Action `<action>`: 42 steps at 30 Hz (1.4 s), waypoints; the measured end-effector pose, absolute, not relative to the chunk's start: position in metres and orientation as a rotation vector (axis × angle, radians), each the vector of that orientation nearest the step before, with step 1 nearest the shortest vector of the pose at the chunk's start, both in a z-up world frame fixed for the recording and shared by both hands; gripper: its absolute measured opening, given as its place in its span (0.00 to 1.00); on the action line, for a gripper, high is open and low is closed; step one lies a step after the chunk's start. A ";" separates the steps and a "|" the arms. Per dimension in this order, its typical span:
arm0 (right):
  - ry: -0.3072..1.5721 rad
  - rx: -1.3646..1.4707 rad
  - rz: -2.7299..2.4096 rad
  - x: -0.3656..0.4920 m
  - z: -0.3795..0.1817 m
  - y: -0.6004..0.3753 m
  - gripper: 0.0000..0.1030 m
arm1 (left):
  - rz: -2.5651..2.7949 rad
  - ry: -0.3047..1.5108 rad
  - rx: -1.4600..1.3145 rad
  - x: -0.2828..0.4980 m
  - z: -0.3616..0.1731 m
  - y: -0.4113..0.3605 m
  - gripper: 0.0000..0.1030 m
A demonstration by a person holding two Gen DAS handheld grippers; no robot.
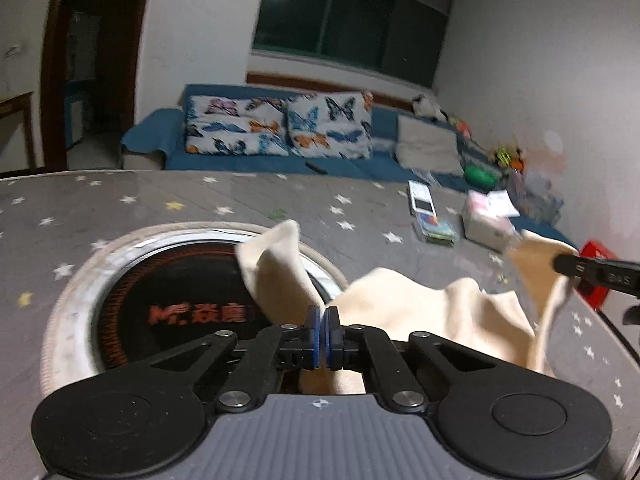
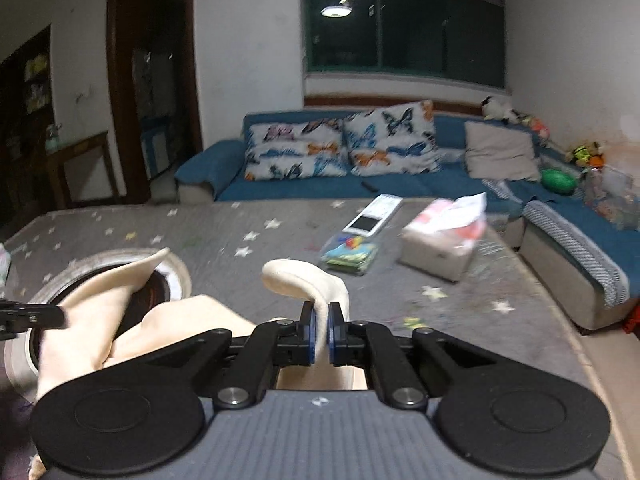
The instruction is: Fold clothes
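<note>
A cream cloth (image 1: 420, 304) hangs stretched between my two grippers above the grey star-patterned table (image 1: 160, 200). My left gripper (image 1: 321, 332) is shut on one edge of the cloth, a corner sticking up past its pads. My right gripper (image 2: 320, 332) is shut on another edge of the cloth (image 2: 316, 284), which curls over its fingers. The right gripper also shows at the right edge of the left wrist view (image 1: 568, 264), pinching the cloth. The left gripper shows at the left edge of the right wrist view (image 2: 60, 316).
A round black induction cooker (image 1: 180, 300) is set into the table under the cloth. A tissue box (image 2: 440, 248), a white device (image 2: 376, 216) and a colourful packet (image 2: 352, 256) lie on the far right of the table. A blue sofa (image 2: 320, 188) stands behind.
</note>
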State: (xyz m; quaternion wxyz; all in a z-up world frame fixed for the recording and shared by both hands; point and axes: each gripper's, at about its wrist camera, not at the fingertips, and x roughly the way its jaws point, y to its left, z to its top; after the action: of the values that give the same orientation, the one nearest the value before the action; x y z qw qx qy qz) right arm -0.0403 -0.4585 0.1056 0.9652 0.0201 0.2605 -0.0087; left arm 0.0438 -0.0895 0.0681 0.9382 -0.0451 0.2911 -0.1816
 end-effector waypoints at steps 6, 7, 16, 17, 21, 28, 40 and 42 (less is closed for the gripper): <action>0.460 0.070 -0.092 -0.086 0.125 -0.488 0.05 | -0.316 0.562 -0.144 -0.002 0.081 -0.041 0.02; 0.451 0.075 -0.105 -0.093 0.127 -0.493 0.05 | -0.306 0.569 -0.157 -0.011 0.081 -0.033 0.02; 0.457 0.113 -0.237 -0.152 0.123 -0.526 0.05 | -0.309 0.620 -0.157 -0.056 0.075 -0.007 0.00; 0.476 0.121 -0.259 -0.155 0.118 -0.531 0.05 | -0.310 0.625 -0.154 -0.061 0.075 -0.004 0.00; 0.564 0.147 -0.323 -0.163 0.102 -0.551 0.10 | -0.313 0.647 -0.143 -0.079 0.072 0.004 0.01; 0.578 0.106 -0.279 -0.155 0.103 -0.544 0.17 | -0.353 0.611 -0.094 -0.048 0.083 -0.018 0.08; 0.697 0.107 -0.020 -0.074 0.078 -0.494 0.28 | -0.410 0.691 0.041 0.081 0.049 -0.108 0.41; 0.707 0.099 0.001 -0.063 0.074 -0.491 0.29 | -0.431 0.703 0.053 0.093 0.040 -0.118 0.41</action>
State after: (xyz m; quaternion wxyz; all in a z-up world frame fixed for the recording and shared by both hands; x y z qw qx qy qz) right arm -0.0628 -0.4909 0.0743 0.9369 0.0483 0.3461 0.0004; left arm 0.0929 -0.1181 0.0400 0.9157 0.0260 0.3418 -0.2096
